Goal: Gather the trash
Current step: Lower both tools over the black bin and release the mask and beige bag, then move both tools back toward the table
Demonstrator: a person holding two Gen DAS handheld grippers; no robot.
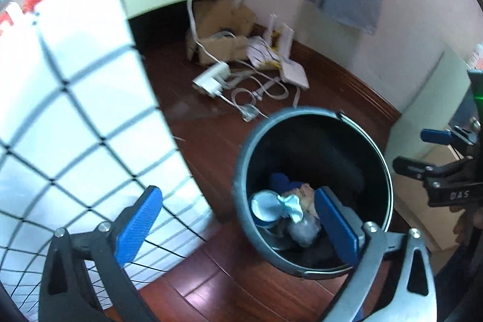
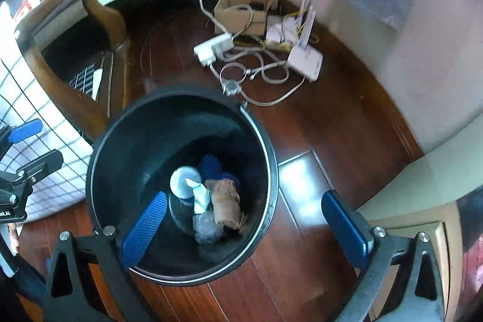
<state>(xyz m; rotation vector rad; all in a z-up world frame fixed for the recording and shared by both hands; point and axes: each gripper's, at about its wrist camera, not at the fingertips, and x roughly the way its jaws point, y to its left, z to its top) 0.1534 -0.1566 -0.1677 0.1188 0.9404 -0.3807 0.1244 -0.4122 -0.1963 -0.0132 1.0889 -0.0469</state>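
Observation:
A dark round trash bin stands on the wooden floor; it also shows in the right wrist view. Inside lie a white cup, a crumpled brown paper, clear plastic and something blue. My left gripper is open and empty, above the bin's left rim, with its right finger over the bin. My right gripper is open and empty, above the bin's right side. Each gripper shows at the edge of the other's view.
A table with a white checked cloth stands left of the bin. Beyond the bin lie a power strip, tangled white cables, a router and a cardboard box. A pale cabinet stands on the right.

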